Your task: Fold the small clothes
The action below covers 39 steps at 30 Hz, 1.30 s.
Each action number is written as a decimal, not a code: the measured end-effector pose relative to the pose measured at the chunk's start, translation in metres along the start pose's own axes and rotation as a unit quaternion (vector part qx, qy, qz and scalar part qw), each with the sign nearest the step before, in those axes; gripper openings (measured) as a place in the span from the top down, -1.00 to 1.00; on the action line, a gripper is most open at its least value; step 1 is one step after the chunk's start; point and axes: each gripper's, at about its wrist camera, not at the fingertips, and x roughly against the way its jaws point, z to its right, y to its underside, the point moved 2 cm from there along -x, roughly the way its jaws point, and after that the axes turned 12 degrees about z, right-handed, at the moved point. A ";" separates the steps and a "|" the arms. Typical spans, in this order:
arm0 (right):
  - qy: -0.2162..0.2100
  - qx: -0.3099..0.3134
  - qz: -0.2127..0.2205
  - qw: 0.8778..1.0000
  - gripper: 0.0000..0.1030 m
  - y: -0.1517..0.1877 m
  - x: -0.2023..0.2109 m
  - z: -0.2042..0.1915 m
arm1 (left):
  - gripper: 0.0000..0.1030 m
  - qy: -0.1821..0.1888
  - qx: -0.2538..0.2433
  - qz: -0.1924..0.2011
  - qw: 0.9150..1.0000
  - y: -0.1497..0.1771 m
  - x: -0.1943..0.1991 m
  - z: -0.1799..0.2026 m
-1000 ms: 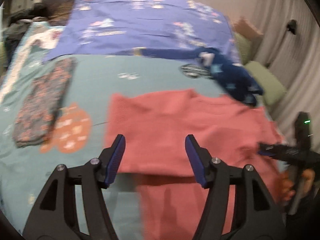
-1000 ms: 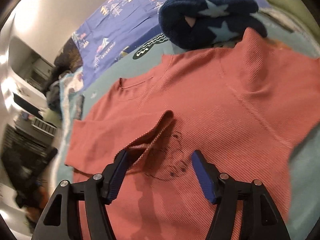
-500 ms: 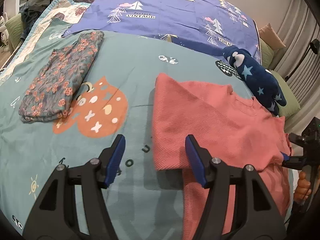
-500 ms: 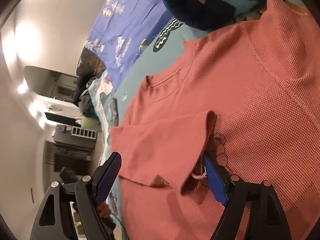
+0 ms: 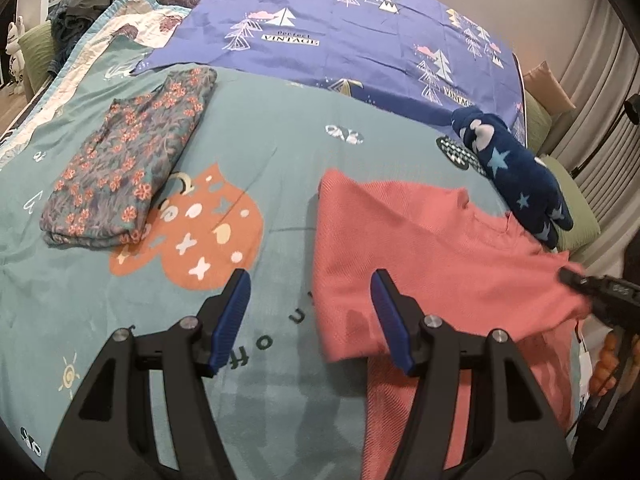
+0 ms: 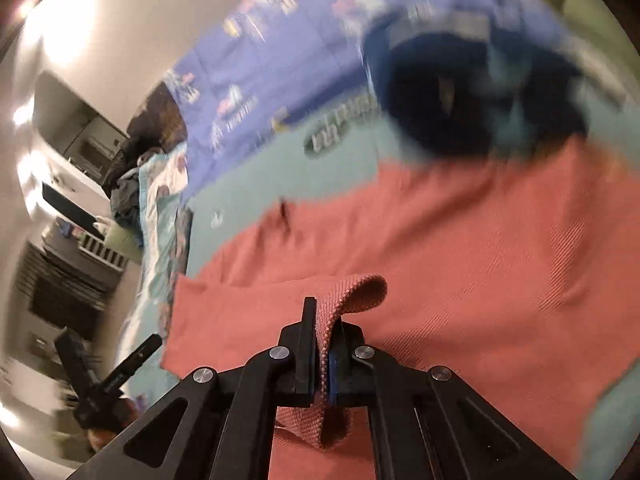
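Observation:
A salmon-pink ribbed top lies spread on the teal bedspread, its left sleeve part folded over the body. My left gripper is open and empty, low over the bed, with its right finger over the top's left edge. My right gripper is shut on a fold of the pink top, whose ribbed edge curls up between the jaws. The right gripper also shows at the right edge of the left wrist view.
A folded floral garment lies on the left of the bed. A navy star-patterned garment is bunched beyond the top. A purple tree-print sheet covers the far bed. Green pillows and curtains are at right.
My right gripper has closed on the pink top's edge, having been open around it. My left gripper has shifted left, off the top's body to its left edge.

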 end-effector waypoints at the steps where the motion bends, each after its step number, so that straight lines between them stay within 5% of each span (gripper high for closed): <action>1: 0.007 0.008 0.012 1.000 0.95 -0.004 0.007 0.001 | -0.24 0.001 -0.003 0.002 1.000 -0.002 0.000 0.002; 5: 0.068 0.033 0.045 0.996 0.94 -0.025 0.029 0.027 | -0.31 0.010 -0.027 0.007 1.000 -0.008 -0.006 0.020; 14: 0.080 -0.007 0.001 0.997 0.89 -0.003 0.008 0.081 | -0.31 0.030 -0.057 -0.049 0.997 -0.006 -0.052 0.052; 15: 0.080 -0.012 -0.002 0.997 0.89 -0.003 0.006 0.084 | -0.10 0.034 -0.056 -0.054 0.996 -0.005 -0.056 0.054; 16: 0.080 -0.015 -0.004 0.997 0.89 -0.002 0.006 0.086 | 0.41 0.045 -0.058 -0.060 0.995 -0.003 -0.059 0.056; 17: 0.084 -0.015 -0.006 0.996 0.83 -0.001 0.006 0.088 | 0.72 0.060 -0.067 -0.075 0.993 0.000 -0.064 0.060; 18: 0.098 -0.012 -0.007 0.995 0.77 -0.001 0.008 0.090 | 0.89 0.059 -0.074 -0.081 0.992 0.003 -0.067 0.062; 23: 0.168 0.009 0.015 0.986 0.39 -0.002 0.037 0.107 | 0.89 -0.008 -0.144 -0.042 0.989 0.007 -0.060 0.062; 26: 0.222 0.018 0.027 0.975 0.38 -0.002 0.059 0.126 | 0.91 -0.060 -0.174 -0.026 0.983 0.005 -0.056 0.059; 31: 0.282 0.002 0.037 0.959 0.38 0.007 0.096 0.174 | 0.91 -0.035 -0.158 0.005 0.987 -0.007 -0.023 0.075; 35: 0.312 0.015 0.043 0.949 0.38 0.014 0.109 0.194 | 0.89 0.019 -0.195 0.024 0.980 -0.007 0.003 0.129; 39: 0.301 0.035 0.042 0.952 0.37 0.019 0.108 0.201 | 0.67 0.063 -0.230 0.011 0.971 0.004 0.007 0.185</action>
